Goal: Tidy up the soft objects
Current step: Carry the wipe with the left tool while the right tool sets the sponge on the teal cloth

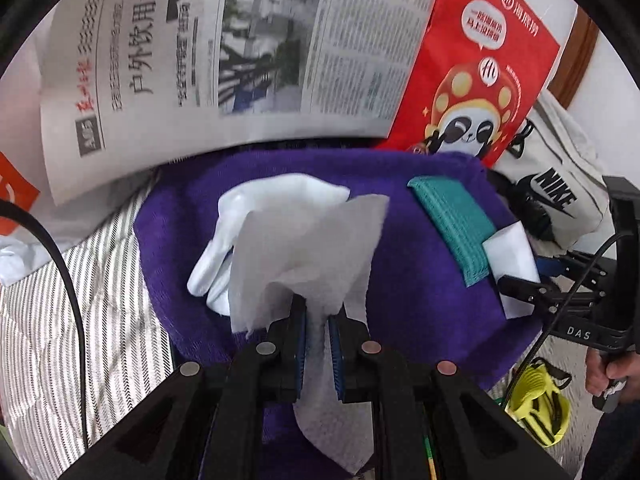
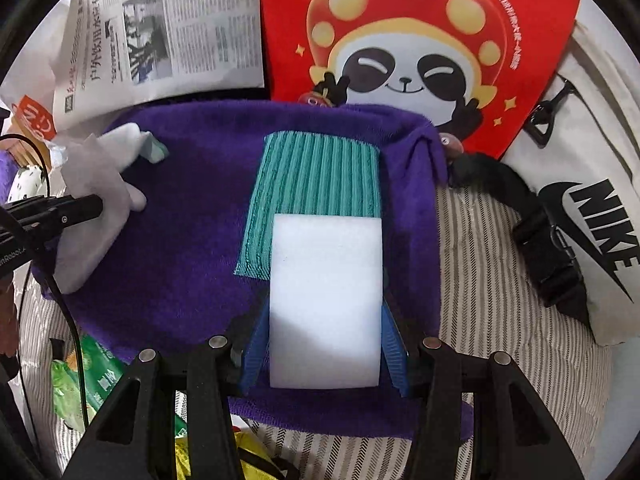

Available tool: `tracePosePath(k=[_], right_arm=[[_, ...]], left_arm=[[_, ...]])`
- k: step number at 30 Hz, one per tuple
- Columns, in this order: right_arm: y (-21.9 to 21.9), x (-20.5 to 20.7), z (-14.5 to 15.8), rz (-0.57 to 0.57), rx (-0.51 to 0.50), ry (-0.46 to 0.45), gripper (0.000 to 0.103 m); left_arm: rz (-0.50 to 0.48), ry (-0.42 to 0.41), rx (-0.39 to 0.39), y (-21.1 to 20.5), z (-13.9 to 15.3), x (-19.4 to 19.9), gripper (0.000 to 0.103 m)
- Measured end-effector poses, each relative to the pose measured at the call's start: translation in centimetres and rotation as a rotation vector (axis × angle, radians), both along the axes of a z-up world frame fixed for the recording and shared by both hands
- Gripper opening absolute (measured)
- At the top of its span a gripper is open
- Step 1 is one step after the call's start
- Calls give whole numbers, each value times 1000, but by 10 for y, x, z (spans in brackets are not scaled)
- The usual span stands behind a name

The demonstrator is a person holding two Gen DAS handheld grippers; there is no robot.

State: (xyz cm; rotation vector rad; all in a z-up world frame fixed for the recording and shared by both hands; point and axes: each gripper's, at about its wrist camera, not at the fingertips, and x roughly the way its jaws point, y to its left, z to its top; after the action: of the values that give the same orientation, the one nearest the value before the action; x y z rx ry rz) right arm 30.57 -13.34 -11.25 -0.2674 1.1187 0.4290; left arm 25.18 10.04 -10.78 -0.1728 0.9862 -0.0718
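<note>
The left gripper (image 1: 318, 332) is clenched on a thin white paper tissue (image 1: 308, 248); the sheet passes between its two blue-padded fingers and spreads upward and also hangs down below them. Just behind the tissue lies a white fabric glove (image 1: 256, 208), partly covered by it. In the right wrist view this same gripper (image 2: 98, 206) comes in from the left side, with the tissue (image 2: 90, 236) and the glove (image 2: 124, 136) around its tip.

The right gripper (image 2: 324, 344) grasps a white rectangular foam sponge (image 2: 326, 300) between its blue pads, which press on the two long sides of the block. The far end of the sponge lies over the near edge of a teal ribbed cleaning cloth (image 2: 316, 176). From the left wrist view, the right gripper (image 1: 516, 284) holds the sponge (image 1: 512, 252) just beside the teal cloth (image 1: 452, 228).

All these soft things rest on a dark purple plush towel (image 2: 192, 240), which is spread over a grey-and-white striped bed cover (image 2: 488, 280).

Behind the towel, a folded newspaper with Chinese print (image 1: 240, 52) stands beside a red paper bag with a cartoon panda (image 2: 412, 60). To the right lies a white Nike bag with a black strap (image 2: 592, 220). A bright yellow object (image 1: 536, 404) is near the towel's edge, but it cannot be identified.
</note>
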Motion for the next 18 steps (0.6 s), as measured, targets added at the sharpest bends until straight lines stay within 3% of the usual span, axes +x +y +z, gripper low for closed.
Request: tracePosePath(k=[11, 15, 18], right_arm=[[7, 0, -12, 21, -20, 2, 51], [2, 3, -18, 15, 23, 42, 58], [0, 2, -16, 16, 47, 45, 69]], left_arm=[[-10, 12, 23, -3, -6, 5, 12], [-15, 17, 18, -3, -7, 1, 22], [-9, 19, 16, -4, -5, -3, 31]])
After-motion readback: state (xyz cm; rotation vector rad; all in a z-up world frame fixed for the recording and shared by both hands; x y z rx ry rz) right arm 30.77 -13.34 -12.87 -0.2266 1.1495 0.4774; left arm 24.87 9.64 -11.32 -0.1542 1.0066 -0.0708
